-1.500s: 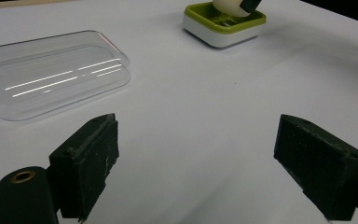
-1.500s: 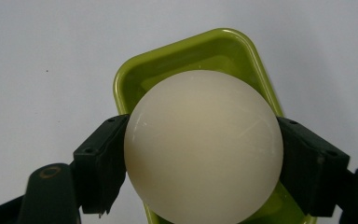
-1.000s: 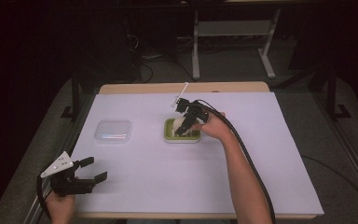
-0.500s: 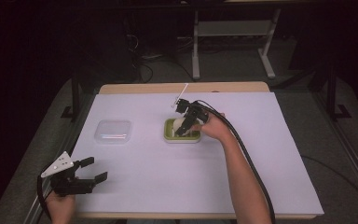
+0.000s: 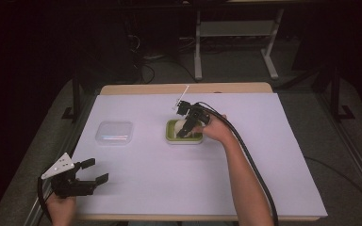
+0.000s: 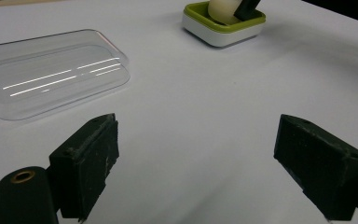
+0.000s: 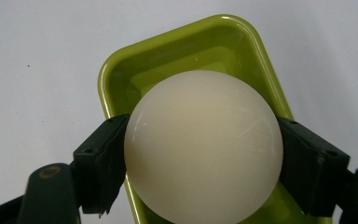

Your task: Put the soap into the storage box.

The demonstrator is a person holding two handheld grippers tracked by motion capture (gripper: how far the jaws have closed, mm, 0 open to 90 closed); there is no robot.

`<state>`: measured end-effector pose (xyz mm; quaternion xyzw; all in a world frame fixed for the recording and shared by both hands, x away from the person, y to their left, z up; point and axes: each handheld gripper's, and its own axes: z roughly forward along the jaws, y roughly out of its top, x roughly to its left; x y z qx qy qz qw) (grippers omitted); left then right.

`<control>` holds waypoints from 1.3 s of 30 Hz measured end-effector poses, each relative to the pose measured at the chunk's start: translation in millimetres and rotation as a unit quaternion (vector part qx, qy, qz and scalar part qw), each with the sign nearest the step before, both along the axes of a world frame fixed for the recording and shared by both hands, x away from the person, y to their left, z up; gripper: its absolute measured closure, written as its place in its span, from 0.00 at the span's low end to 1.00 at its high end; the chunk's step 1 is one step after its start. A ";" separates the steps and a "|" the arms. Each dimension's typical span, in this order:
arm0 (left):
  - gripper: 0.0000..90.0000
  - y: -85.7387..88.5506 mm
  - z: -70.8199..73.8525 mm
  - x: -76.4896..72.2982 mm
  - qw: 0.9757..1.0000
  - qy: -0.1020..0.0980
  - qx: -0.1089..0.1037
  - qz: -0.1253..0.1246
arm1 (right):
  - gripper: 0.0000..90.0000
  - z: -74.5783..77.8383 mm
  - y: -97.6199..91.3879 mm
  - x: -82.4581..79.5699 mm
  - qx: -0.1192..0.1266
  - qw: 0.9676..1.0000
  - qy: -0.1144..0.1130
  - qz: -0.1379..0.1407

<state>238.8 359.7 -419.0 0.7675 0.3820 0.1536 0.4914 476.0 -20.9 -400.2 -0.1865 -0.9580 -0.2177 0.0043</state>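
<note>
The right hand-held gripper (image 7: 200,154) is being held over the middle of the table (image 5: 264,155), with its two black jaws pressed against either side of a smooth cream-white ball (image 7: 204,145). The ball is being gripped just above or inside a shallow lime-green rectangular tray with a white base (image 7: 177,51); whether it is touching the tray floor cannot be told. In the high view the right hand-held gripper (image 5: 186,128) is being pointed down into the tray (image 5: 172,134), with a black cable (image 5: 250,160) being trailed back along the person's forearm (image 5: 245,188).

The left hand-held gripper (image 6: 196,154) is being held low over the white table covering near the front left corner, well apart from the tray, with its jaws spread wide and nothing between them. In the high view it (image 5: 92,172) is being carried with a grey three-cornered plate (image 5: 59,165) on top.

A clear plastic rectangular lid with rounded corners (image 6: 51,70) is lying flat on the table, left of the tray (image 6: 223,25) and apart from it.
</note>
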 end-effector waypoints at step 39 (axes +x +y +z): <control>0.15 -0.6 0.3 0.1 1.000 -0.001 0.001 0.000 | 0.25 -0.2 1.1 0.3 -0.011 1.000 -0.006 -0.004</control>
